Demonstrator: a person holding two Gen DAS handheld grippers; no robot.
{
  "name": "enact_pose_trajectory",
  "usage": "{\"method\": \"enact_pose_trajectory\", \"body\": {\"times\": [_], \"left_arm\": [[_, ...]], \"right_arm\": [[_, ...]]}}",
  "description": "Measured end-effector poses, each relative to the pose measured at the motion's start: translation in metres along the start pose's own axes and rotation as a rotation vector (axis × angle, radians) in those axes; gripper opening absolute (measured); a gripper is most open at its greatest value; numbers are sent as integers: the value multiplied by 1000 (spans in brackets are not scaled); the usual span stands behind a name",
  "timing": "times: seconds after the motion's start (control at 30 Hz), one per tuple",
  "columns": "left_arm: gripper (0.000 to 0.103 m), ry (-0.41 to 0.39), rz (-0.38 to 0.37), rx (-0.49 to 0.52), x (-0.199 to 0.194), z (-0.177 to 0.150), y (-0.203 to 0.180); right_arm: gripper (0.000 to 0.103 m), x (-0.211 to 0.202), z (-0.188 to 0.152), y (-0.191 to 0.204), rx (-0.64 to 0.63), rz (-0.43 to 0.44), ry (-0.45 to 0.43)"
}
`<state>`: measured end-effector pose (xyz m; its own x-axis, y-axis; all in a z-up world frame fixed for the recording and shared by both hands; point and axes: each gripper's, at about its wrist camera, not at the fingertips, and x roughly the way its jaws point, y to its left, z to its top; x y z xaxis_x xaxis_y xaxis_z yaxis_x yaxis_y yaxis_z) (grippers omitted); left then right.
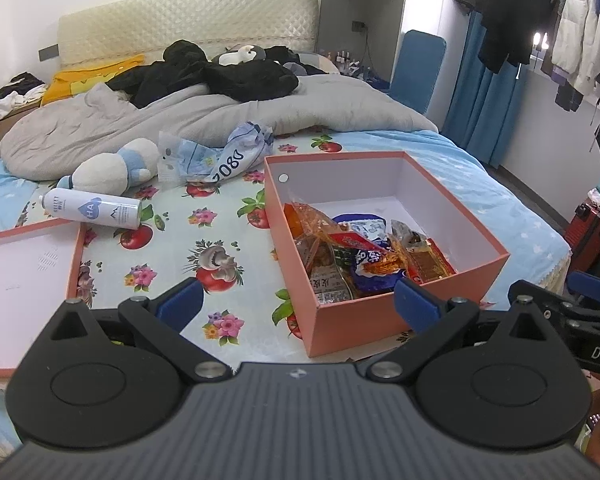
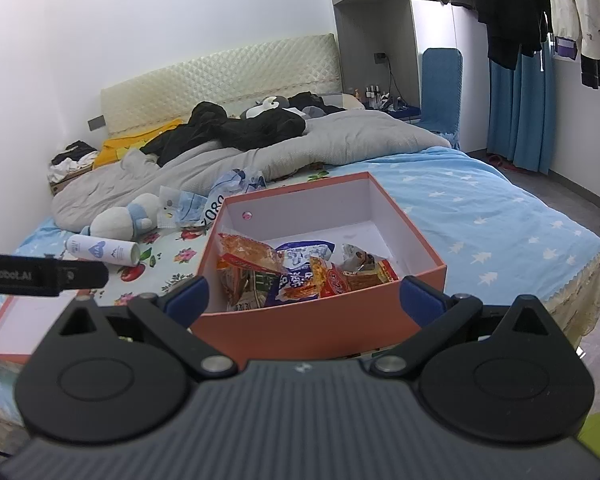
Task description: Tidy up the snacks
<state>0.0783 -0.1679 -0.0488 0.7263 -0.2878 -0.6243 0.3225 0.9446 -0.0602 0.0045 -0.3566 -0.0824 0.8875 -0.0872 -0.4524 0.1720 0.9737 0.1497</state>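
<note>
An open salmon-pink box (image 1: 452, 216) stands on the bed and holds several snack packets (image 1: 360, 256) in its near half. It also shows in the right wrist view (image 2: 300, 328), with the snack packets (image 2: 300, 272) inside. The box lid (image 1: 24, 280) lies upside down to the left on the sheet. My left gripper (image 1: 298, 304) is open and empty, just short of the box's near corner. My right gripper (image 2: 304, 294) is open and empty, in front of the box's near wall.
A white spray can (image 1: 92, 210), a plush toy (image 1: 112, 168) and a crumpled blue-white plastic bag (image 1: 220, 156) lie on the floral sheet beyond the lid. A grey duvet (image 1: 180, 120) and black clothes cover the far bed. A red suitcase (image 1: 592, 224) stands right of the bed.
</note>
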Motion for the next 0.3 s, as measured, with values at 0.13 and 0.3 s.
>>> {"method": "enact_pose_trajectory", "body": {"times": [0.13,0.3], "left_arm": [[103,10,-3,-4,0,-2,1],[103,13,-3,-4,0,-3,1]], "right_arm": [[103,0,0,0,6,-2,-1],[103,0,0,-1,5,-1,-1]]}}
